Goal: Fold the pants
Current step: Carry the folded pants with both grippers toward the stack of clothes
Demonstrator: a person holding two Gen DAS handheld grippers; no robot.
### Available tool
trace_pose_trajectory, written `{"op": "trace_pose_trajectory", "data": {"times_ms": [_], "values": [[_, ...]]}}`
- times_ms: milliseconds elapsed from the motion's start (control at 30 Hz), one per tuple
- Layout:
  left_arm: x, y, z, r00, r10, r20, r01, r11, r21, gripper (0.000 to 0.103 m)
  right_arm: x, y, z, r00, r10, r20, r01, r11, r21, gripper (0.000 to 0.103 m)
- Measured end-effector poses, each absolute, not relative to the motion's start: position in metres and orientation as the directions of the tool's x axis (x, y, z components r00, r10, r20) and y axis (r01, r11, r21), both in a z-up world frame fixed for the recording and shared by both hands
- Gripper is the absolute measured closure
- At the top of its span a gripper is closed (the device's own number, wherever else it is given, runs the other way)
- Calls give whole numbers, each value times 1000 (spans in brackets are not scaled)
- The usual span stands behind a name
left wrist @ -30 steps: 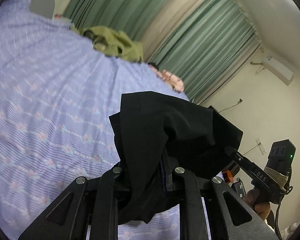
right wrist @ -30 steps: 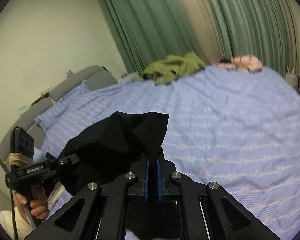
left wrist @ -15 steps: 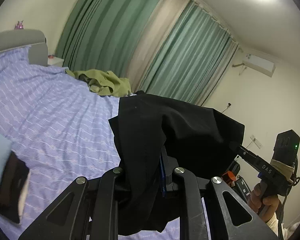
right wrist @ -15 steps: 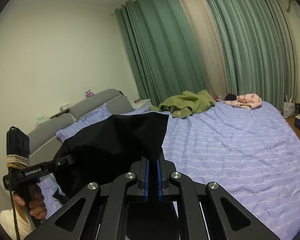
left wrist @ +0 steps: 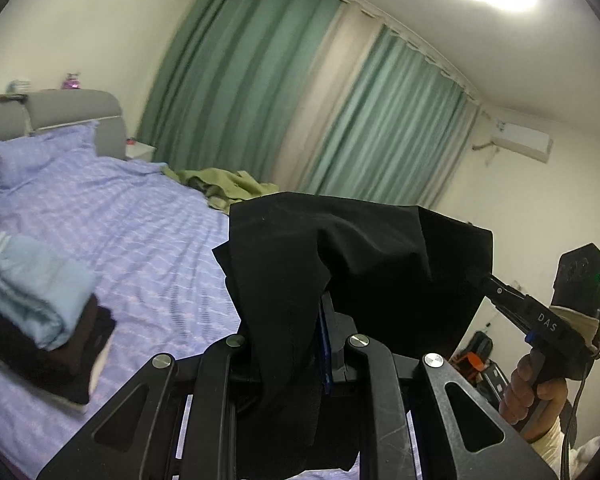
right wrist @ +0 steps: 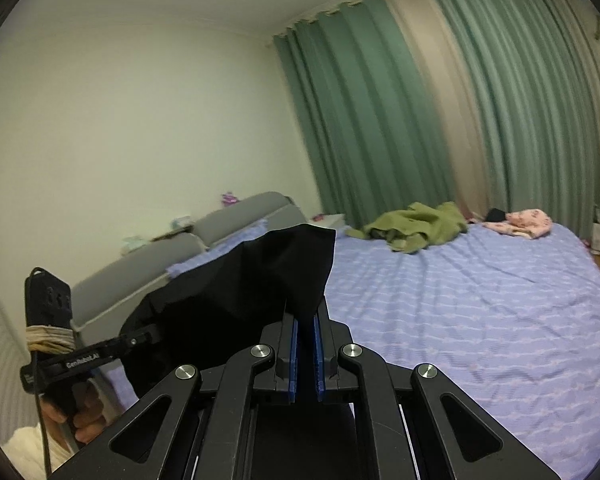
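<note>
The black pants (left wrist: pixel 340 264) hang in the air between both grippers, above the bed. My left gripper (left wrist: pixel 300 332) is shut on one edge of the cloth, which drapes over its fingers. My right gripper (right wrist: pixel 305 320) is shut on the other edge of the pants (right wrist: pixel 268 276). In the left wrist view the right gripper (left wrist: pixel 480 274) shows at the right, pinching the cloth. In the right wrist view the left gripper (right wrist: pixel 156 332) shows at the lower left, pinching the cloth.
The bed has a lilac patterned sheet (right wrist: pixel 460 320) and a grey headboard (right wrist: pixel 220 232). A stack of folded clothes (left wrist: pixel 40 312) lies at the left. An olive garment (right wrist: pixel 416 228) and a pink garment (right wrist: pixel 528 220) lie at the far side. Green curtains (right wrist: pixel 360 120) hang behind.
Both grippers have risen and tilted up with the pants held between them. The view now takes in the headboard, walls and the folded stack instead of mostly sheet.
</note>
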State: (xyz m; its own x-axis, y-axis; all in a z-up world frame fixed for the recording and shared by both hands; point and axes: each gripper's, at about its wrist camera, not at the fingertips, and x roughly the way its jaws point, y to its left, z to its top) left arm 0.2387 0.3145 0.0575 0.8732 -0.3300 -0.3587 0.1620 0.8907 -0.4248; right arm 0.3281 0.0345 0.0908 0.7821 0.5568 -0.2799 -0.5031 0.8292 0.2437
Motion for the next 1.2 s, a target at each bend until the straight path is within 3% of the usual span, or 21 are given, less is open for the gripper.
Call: {"op": "trace_pose_trajectory", "data": {"times_ms": [367,600,933,1200], "values": [[180,383,82,928,-194,-318,50,911,-409,85,307,97,109,700,671,-244,-640,742,202,95],[186,477,92,943,-173,-283,50,919,-392,85,328,182,114,686,693,-221,-674,720,167,95],[232,618,95,912,-221,-346,84,926,-368,85,374,313,107,710,659,-248,-614,752,241,95],[269,685,57,878,-248,-410,73,915,-397,85,405,388,84,701,629,-336,-577,777,253,95]]}}
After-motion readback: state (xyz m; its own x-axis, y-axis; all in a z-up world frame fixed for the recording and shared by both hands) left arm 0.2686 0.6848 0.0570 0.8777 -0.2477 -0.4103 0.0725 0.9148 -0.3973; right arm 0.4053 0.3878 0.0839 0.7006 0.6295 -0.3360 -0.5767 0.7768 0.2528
